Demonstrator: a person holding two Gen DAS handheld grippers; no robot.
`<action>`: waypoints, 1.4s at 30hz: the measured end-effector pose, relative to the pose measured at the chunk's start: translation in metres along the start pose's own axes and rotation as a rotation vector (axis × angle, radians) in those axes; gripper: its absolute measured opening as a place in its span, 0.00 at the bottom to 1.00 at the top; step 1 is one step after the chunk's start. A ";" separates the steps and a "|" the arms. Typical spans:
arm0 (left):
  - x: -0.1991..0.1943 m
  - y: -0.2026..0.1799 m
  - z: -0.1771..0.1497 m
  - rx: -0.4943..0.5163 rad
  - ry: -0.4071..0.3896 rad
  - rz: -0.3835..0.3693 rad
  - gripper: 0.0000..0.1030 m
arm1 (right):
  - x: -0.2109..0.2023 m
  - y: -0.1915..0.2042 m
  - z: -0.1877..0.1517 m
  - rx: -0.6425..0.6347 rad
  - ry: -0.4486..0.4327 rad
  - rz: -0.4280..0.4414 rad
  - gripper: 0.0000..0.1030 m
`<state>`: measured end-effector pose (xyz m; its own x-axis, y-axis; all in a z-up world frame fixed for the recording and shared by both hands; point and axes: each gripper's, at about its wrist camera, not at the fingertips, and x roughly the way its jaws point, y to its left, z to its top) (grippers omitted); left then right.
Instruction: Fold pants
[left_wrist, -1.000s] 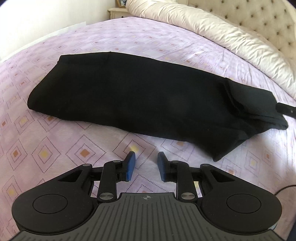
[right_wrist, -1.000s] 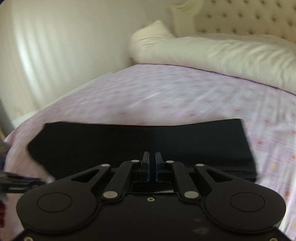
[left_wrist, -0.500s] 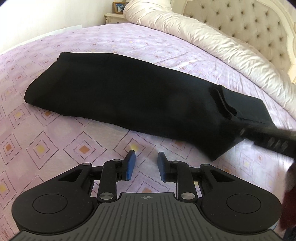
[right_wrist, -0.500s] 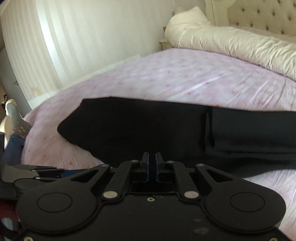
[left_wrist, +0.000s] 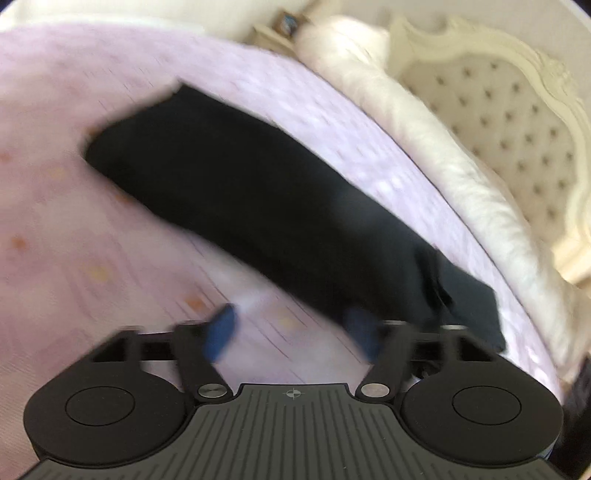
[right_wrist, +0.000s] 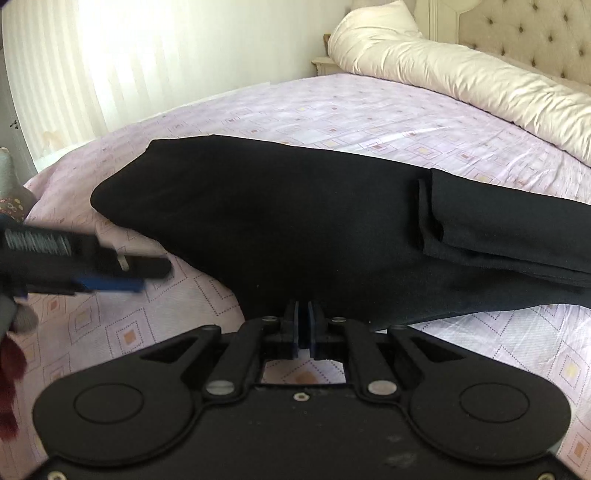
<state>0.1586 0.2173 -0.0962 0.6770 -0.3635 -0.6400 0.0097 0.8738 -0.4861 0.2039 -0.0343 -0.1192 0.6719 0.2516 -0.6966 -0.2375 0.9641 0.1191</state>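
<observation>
Left tongs (right_wrist: 110, 275): jaws just spread wide, nothing between them, low over the bed (right_wrist: 332, 107) beside the near left edge of the pants (right_wrist: 280, 221). Pants: black, lengthwise across the bed, right end already doubled over. Right tongs (right_wrist: 303, 325): closed, empty, at the near hem; risk, by my reading: a one-layer pinch lets the stack slide apart, skewing the next fold.

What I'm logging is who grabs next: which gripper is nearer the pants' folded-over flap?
Right. The right gripper, shut, is at the pants' near edge left of the flap; the left gripper, jaws just opened, empty, is farther left.
</observation>
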 end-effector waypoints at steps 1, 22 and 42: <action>0.000 0.002 0.003 0.006 -0.018 0.025 0.82 | 0.000 -0.001 0.001 0.002 0.000 0.001 0.08; 0.065 0.007 0.066 -0.105 -0.044 0.105 0.91 | 0.000 -0.004 -0.006 0.042 0.003 0.036 0.08; 0.069 -0.214 0.038 0.553 0.014 -0.053 0.13 | -0.002 -0.020 -0.014 0.119 -0.024 0.091 0.03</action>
<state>0.2315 0.0172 -0.0133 0.6553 -0.4129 -0.6325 0.4311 0.8920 -0.1357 0.1971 -0.0549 -0.1299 0.6685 0.3393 -0.6619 -0.2144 0.9400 0.2653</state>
